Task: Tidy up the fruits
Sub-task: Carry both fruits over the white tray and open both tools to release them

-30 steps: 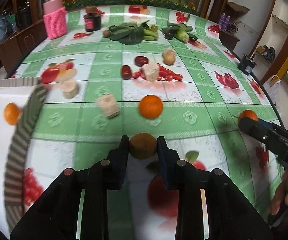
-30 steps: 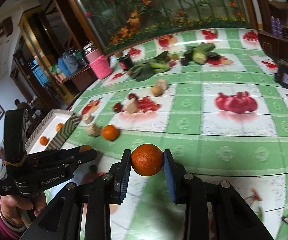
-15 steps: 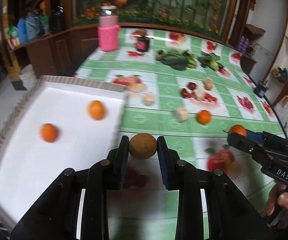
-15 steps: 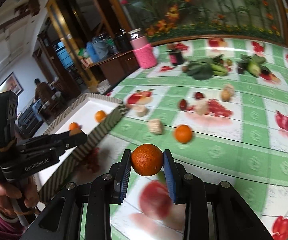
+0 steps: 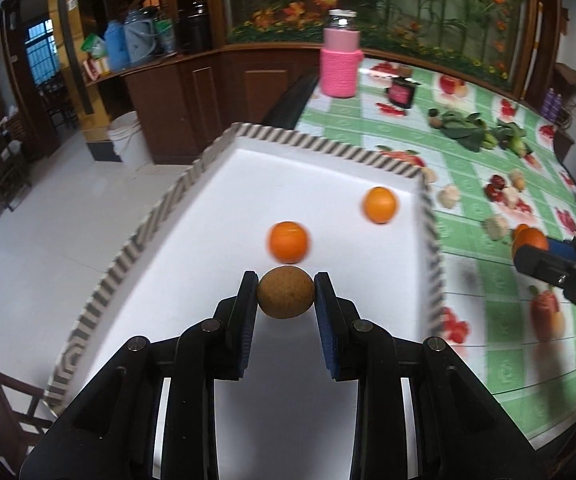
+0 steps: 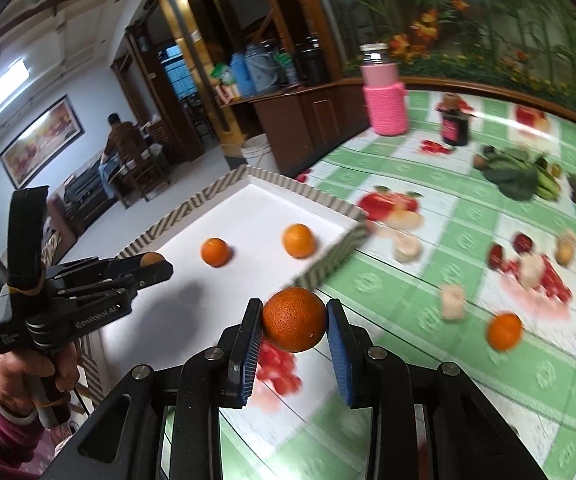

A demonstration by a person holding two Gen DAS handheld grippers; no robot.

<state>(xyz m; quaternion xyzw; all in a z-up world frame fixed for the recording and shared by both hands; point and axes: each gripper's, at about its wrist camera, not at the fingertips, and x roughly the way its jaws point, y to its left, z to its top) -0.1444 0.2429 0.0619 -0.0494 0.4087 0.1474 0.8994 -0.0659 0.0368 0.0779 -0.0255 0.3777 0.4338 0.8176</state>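
Bright, even daylight; strong fisheye bending and motion blur throughout.

Brown kiwi (image 5: 285, 297) over white tray (image 5: 328, 148), two oranges (image 5: 289, 241) inside

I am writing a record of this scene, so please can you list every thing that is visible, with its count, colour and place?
tray: one, white with striped rim, at the table's edge.
oranges in tray: two, orange, lying apart on the tray floor.
orange on table: one, orange, loose on the cloth.
tablecloth: one, green and white checks with fruit prints.
pink jar: one, pink knitted cover, far table edge.
dark jar: one, dark, beside the pink jar.
leafy vegetables: a green pile, far side.
small red and pale items: several, mid table, too blurred to name.
left gripper: black, shut on a brown fruit, over the tray.
right gripper: black, shut on an orange, near the tray corner.
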